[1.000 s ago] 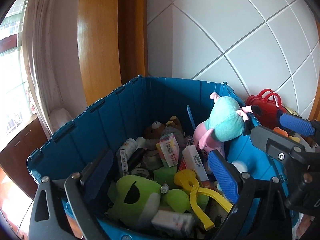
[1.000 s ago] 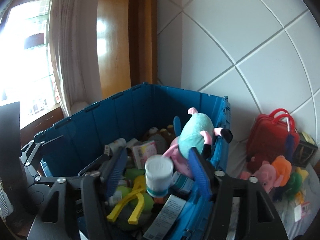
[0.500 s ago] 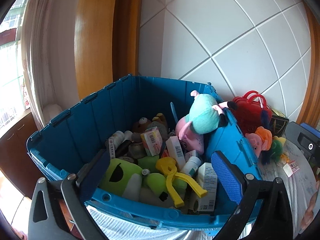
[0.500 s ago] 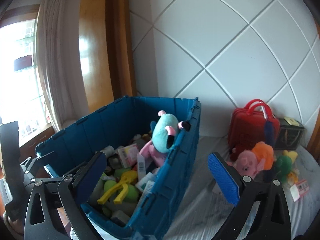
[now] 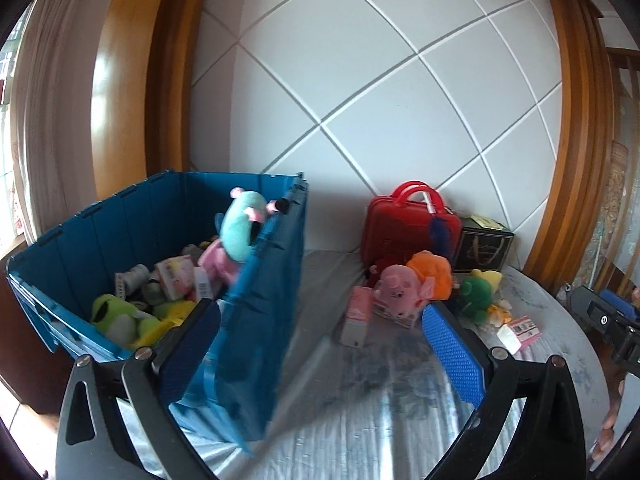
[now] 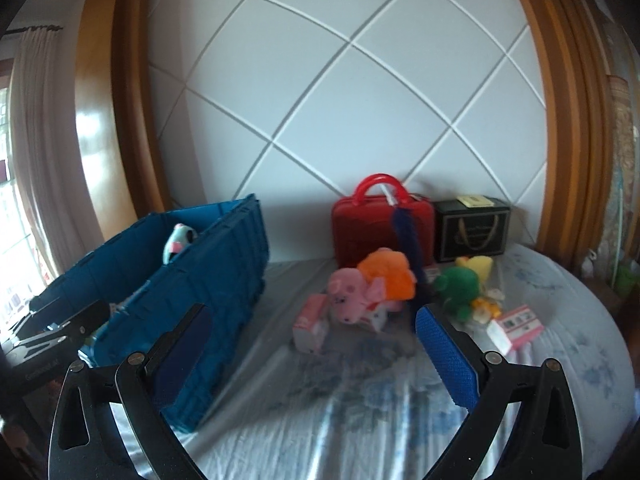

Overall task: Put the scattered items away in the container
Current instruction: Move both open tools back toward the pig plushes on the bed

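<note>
Left wrist view: my left gripper (image 5: 320, 346) is held level above the bed (image 5: 380, 408), aimed at the white quilted headboard (image 5: 380, 92). Its jaws are spread wide with nothing between them. The left blue pad sits in front of the bin's near wall; the right pad is near the pink pig (image 5: 400, 286). The blue bin (image 5: 264, 304) stands on the bed to the left, packed with toys and boxes; a teal plush (image 5: 240, 230) leans on its right rim. Scattered things lie well right of the bin: a pink box (image 5: 357, 316), the pig, an orange plush (image 5: 432, 270), a green plush (image 5: 476, 292), a small pink carton (image 5: 524, 330). Behind them stand a red case (image 5: 408, 226) and a black box (image 5: 486, 244). My right gripper shows at the right edge.

Right wrist view: my right gripper (image 6: 320, 350) is also level over the bed, jaws spread and empty. The bin (image 6: 208, 292) is to the left, the pig (image 6: 352, 294) ahead between the pads, the carton (image 6: 516, 326) to the right.
</note>
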Tool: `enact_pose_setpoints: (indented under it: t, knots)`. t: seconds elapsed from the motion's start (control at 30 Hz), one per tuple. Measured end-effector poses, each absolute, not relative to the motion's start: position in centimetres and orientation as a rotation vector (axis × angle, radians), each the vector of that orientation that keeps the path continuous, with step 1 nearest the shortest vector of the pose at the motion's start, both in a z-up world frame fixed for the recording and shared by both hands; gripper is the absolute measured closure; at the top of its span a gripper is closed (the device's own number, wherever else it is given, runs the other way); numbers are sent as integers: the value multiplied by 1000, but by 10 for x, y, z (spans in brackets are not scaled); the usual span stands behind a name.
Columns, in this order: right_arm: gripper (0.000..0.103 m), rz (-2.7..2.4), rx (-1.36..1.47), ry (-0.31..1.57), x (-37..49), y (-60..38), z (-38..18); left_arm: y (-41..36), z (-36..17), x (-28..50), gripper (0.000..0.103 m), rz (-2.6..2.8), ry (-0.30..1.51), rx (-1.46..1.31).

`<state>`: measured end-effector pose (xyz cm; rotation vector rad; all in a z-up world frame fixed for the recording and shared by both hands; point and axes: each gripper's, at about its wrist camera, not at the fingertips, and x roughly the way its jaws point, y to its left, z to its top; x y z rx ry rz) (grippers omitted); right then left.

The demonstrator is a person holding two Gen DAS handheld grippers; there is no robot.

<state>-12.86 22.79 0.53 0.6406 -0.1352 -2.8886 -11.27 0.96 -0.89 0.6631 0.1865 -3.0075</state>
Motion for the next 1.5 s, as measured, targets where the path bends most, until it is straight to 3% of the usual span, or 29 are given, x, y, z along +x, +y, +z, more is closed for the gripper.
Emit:
enact_pose_setpoints:
  t: [0.27, 0.5, 1.13, 1.5]
  knots:
    - [0, -3000, 770, -140, -119, 375, -23, 136, -45, -126, 0, -3033, 193, 816]
    - [0, -2972, 859, -229, -135, 425, -47, 174, -62, -156, 0, -2969, 120, 883]
    - [0, -2715, 1071, -124, -329, 360, -97, 144, -131, -346, 0, -2888, 166, 1130]
    - [0, -2482, 1153, -110, -473, 309, -152, 157, -196, -437, 0, -2794, 62, 1258]
